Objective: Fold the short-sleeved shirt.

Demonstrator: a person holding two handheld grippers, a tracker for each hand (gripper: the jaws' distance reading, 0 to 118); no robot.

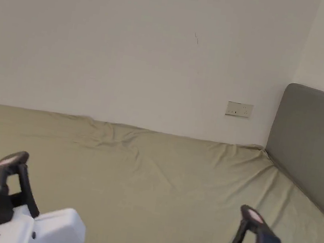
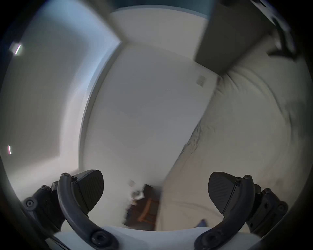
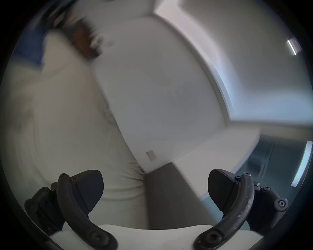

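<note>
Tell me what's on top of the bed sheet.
Nothing lies on the olive-green bed sheet where the head view shows it, just wrinkles. The left gripper and right gripper hang over its near edge, covering what's below.

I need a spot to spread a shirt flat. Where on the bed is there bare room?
The bed sheet lies bare from the wall forward to the left gripper and right gripper, both open. The headboard borders it on the right. Wrinkles gather near the wall.
</note>
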